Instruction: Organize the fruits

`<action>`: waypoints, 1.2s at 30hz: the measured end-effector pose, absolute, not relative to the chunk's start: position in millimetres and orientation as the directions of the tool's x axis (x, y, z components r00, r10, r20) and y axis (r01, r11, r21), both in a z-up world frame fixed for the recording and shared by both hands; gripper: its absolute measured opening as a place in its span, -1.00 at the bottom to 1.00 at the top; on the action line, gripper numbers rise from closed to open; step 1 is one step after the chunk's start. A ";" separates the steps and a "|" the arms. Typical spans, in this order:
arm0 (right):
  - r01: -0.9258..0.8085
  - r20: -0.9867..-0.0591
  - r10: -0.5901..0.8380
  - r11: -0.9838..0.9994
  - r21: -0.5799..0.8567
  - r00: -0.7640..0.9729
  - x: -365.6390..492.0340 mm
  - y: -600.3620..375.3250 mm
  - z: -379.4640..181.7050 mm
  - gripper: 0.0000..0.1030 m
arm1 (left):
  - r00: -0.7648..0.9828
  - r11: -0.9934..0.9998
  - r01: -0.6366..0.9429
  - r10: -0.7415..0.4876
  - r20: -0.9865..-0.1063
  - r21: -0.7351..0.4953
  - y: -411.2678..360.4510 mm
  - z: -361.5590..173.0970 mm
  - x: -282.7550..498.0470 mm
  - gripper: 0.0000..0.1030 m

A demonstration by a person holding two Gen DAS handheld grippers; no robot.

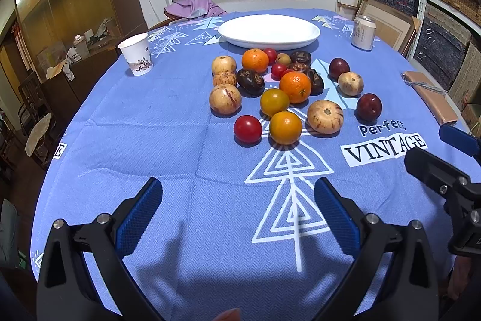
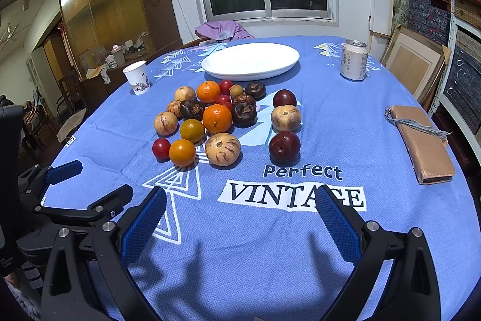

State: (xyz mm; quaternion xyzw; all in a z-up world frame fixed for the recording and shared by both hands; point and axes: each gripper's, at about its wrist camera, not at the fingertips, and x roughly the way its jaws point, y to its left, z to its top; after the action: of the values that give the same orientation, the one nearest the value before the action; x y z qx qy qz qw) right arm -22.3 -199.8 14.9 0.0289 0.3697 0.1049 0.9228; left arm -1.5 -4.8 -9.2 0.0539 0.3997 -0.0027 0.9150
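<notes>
Nothing sorted yet: my left gripper (image 1: 237, 206) and right gripper (image 2: 240, 218) hover spread apart and empty; oval white ceramic plate (image 2: 270, 50) bare, round mixed-colour fruits (image 2: 217, 118) clustered loose on blue patterned tablecloth (image 2: 240, 260).

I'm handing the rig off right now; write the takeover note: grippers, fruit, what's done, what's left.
Left gripper: open, empty, hovering over the near tablecloth.
Right gripper: open, empty, over the VINTAGE print.
Fruit: all loose on the cloth in a cluster between the grippers and the white plate; nearest are a red tomato, an orange fruit, a striped melon and a dark plum.
Done: nothing; the plate holds no fruit.
Left: sort every fruit.
</notes>
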 end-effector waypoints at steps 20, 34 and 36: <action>-0.164 -0.688 0.236 0.972 0.169 0.686 -17.8 -203.7 9.9 0.93 | 0.667 0.994 0.054 0.038 -0.744 0.099 -7.4 -14.7 1.4 0.92; -0.260 -0.627 0.316 0.948 0.182 0.712 -5.2 -229.6 -1.6 0.93 | 0.694 0.972 0.209 -0.228 -0.683 -0.113 10.2 -30.3 7.3 0.92; -0.261 -0.655 0.308 0.950 0.172 0.690 4.5 -235.1 -4.8 0.93 | 0.671 0.963 0.223 -0.265 -0.693 -0.152 14.9 -32.1 18.8 0.92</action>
State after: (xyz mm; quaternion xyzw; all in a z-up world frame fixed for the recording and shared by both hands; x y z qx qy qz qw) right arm 4.5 -235.1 -4.8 0.0323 0.3621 0.1548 0.9186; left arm 18.8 14.9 -32.1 -0.0272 0.3831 -0.1337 0.9136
